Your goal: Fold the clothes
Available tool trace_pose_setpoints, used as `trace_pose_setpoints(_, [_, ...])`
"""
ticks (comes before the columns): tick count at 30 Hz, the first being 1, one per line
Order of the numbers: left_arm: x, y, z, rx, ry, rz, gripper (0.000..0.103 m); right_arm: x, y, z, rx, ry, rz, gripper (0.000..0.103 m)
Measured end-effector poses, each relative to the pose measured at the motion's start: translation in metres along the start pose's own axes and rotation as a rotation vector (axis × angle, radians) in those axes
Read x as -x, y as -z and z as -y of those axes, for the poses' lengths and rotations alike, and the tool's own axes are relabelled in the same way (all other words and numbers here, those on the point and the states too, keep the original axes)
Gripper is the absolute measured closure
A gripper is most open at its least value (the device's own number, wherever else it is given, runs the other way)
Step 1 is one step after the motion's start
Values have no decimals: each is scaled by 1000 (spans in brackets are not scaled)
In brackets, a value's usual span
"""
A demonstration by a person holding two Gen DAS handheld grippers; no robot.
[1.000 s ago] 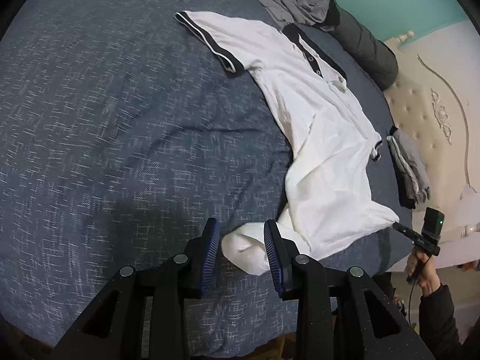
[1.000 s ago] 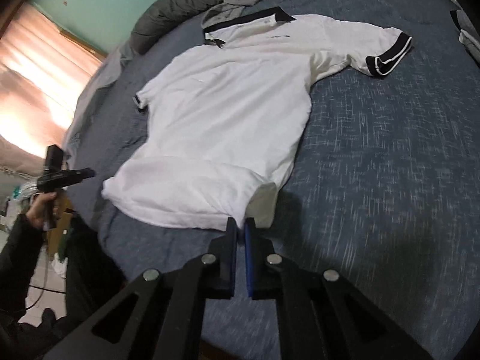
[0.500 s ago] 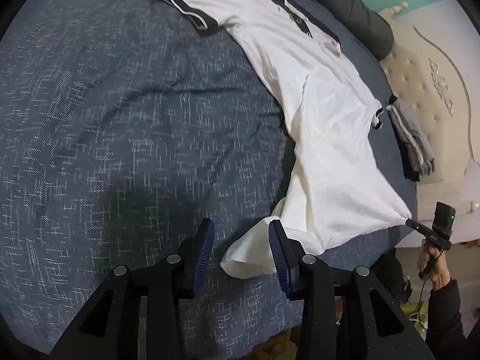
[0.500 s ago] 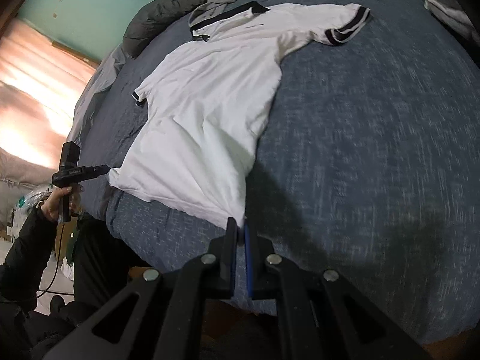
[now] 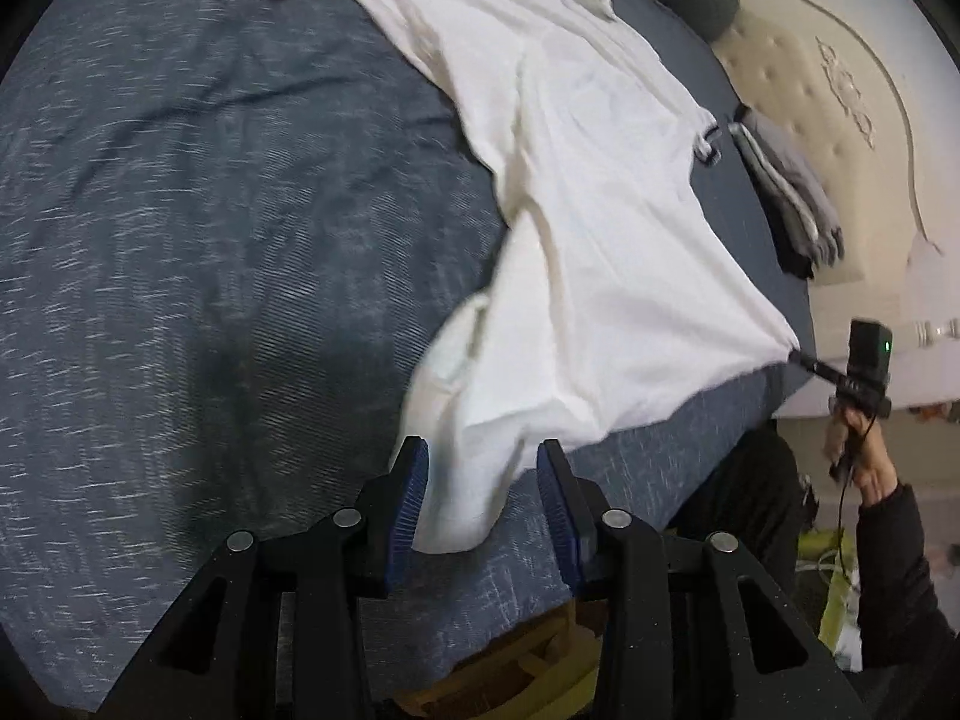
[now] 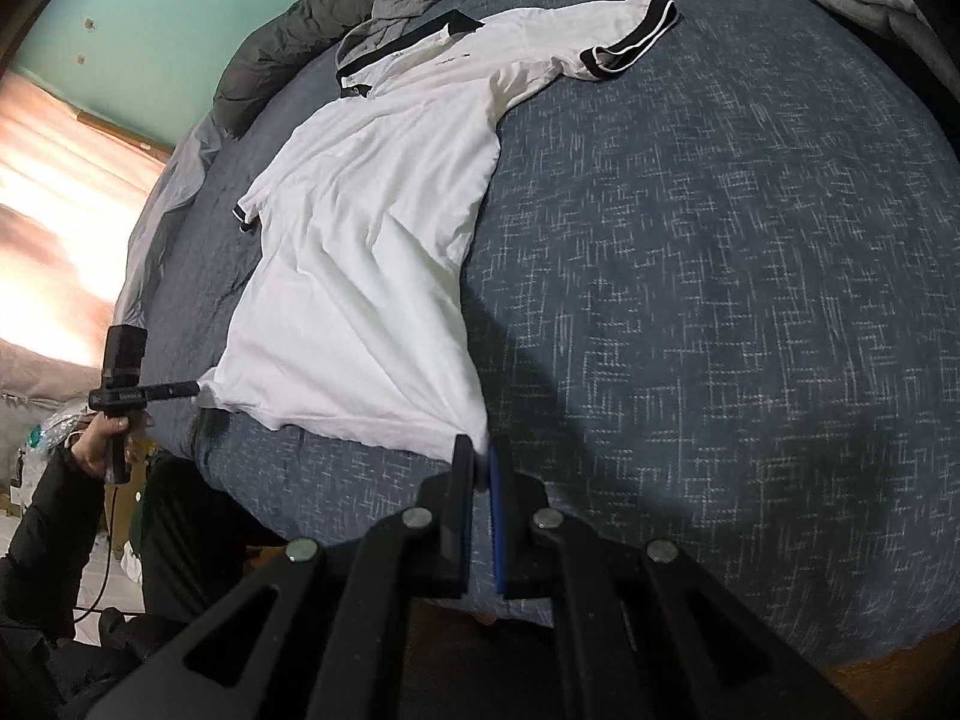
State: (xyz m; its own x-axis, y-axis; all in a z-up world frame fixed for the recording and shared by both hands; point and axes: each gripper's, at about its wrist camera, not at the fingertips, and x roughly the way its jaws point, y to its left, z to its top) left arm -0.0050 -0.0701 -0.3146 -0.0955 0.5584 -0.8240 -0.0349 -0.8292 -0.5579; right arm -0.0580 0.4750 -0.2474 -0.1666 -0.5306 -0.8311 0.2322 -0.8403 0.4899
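Tension runs along the hem of the white short-sleeved polo shirt with black collar and cuffs (image 5: 600, 210), which lies spread on the blue flecked bedspread (image 5: 180, 240). The right gripper (image 6: 480, 474) pinches one corner. The left gripper (image 5: 483, 492) stands agape around the other, probably ready to clamp.

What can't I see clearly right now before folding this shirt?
- Left wrist view: shirt collar and far sleeve, partly cut off by the top edge and motion-blurred.
- Right wrist view: how much hem sits in the right claw, hidden by the claw itself.
- Right wrist view: whether the left claw touches the hem, too small.
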Motion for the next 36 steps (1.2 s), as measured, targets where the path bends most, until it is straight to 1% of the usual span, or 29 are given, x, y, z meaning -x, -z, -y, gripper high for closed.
trace_pose_setpoints(1, [-2,1,3,-10,2,-7,69,1,0,-1,3,-2,1,99])
trace_pose_setpoints(2, [-1,2,5,-17,-4,-9,85,3,0,-1,6,-3,2,99])
trace_pose_setpoints(4, [2,5,8,-29,-25,-9,100,6,1,-5,14,-10,9,99])
trace_pose_setpoints(8, [20,8,11,-47,-45,18,101,15,1,-14,40,-18,17,99])
trace_pose_setpoints(13, [67,20,18,-55,-39,97,101,29,3,-31,86,-37,16,99])
trace_pose_setpoints(16, [98,34,29,-92,-54,140,101,38,8,-45,118,-67,21,99])
trace_pose_setpoints(19, [120,50,32,-95,-44,168,101,35,17,-54,143,-70,2,99])
trace_pose_setpoints(21, [122,61,28,-93,-51,159,101,27,22,-52,136,-58,-19,99])
trace_pose_setpoints(23, [113,71,15,-57,-63,129,101,16,26,-46,122,-36,-40,99])
trace_pose_setpoints(25, [95,77,1,-16,-74,102,101,6,30,-40,108,-13,-61,99])
trace_pose_setpoints(28, [68,82,-16,49,-31,66,100,-5,35,-31,87,15,-82,99])
trace_pose_setpoints(30, [52,84,-18,62,-18,40,99,-3,37,-26,74,23,-77,99])
trace_pose_setpoints(31, [49,83,-18,63,-20,38,96,-1,38,-24,69,25,-73,99])
trace_pose_setpoints(33, [44,82,-17,65,-23,33,93,3,39,-22,68,35,-68,99])
trace_pose_setpoints(34, [44,80,-18,69,-23,39,87,5,41,-21,67,38,-67,99])
trace_pose_setpoints(35, [44,78,-19,73,-30,44,78,5,42,-20,65,40,-67,99])
trace_pose_setpoints(36, [44,75,-20,77,-31,49,75,6,42,-18,63,43,-66,99])
